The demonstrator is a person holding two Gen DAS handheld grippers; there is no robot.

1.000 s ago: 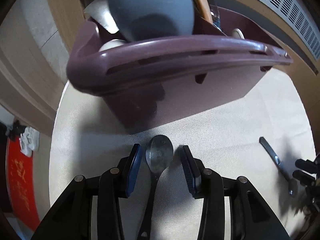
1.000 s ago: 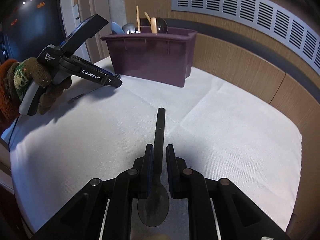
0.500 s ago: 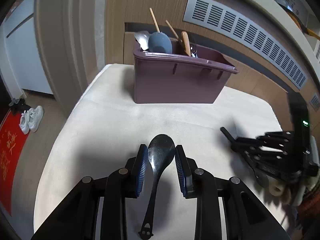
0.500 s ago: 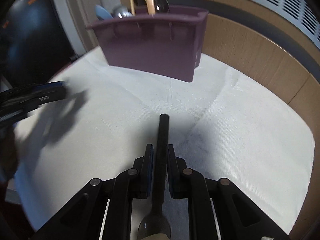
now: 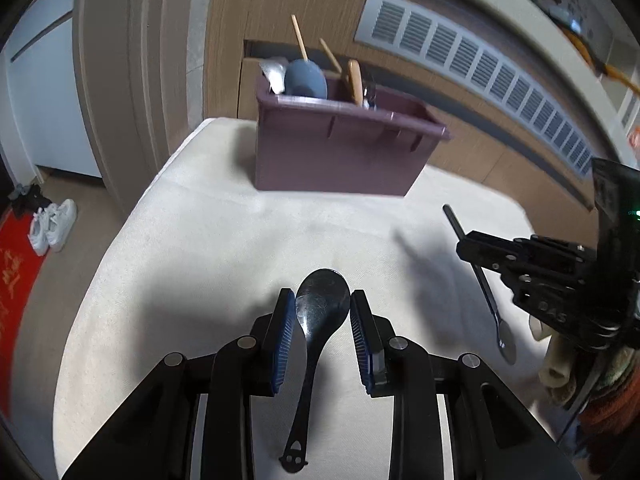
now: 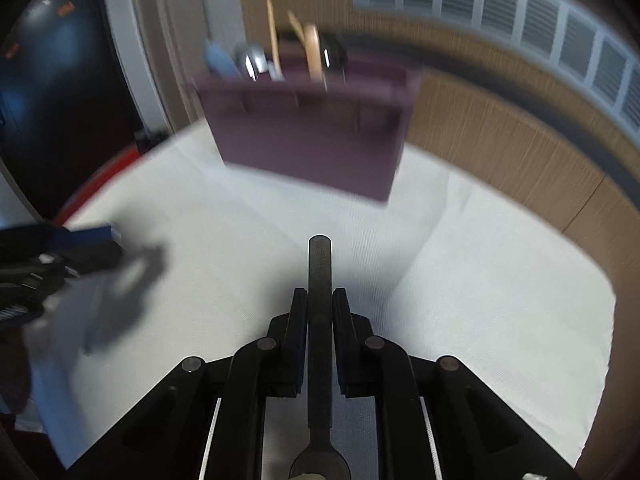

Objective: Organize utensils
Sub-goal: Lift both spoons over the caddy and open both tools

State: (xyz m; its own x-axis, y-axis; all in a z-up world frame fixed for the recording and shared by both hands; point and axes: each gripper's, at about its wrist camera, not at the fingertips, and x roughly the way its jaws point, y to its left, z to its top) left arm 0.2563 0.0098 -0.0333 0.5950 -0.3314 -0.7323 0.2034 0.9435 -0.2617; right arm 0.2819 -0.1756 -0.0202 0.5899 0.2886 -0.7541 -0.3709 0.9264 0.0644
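My left gripper [image 5: 322, 304] is shut on the bowl of a black spoon [image 5: 308, 376], whose handle points back toward the camera. My right gripper [image 6: 320, 298] is shut on the dark handle of a metal spoon [image 6: 320, 260], whose bowl hangs below the jaws. In the left wrist view that right gripper [image 5: 466, 246] hovers at the right with the metal spoon [image 5: 490, 304] slanting down. The purple bin [image 5: 340, 152] stands at the table's far side, ahead of both grippers, and appears blurred as the purple bin [image 6: 312, 140] in the right wrist view.
The bin holds a blue ladle [image 5: 306, 80], wooden sticks and a wooden spoon [image 5: 355, 86]. A white cloth [image 5: 208, 240] covers the table. Behind is a wood-panelled wall with a vent [image 5: 480, 68]. White shoes [image 5: 52, 226] and a red mat [image 5: 16, 280] lie on the floor at left.
My left gripper closed on the black spoon's bowl, then drew back and up from the bin. My right gripper rose with its spoon and moved toward the bin.
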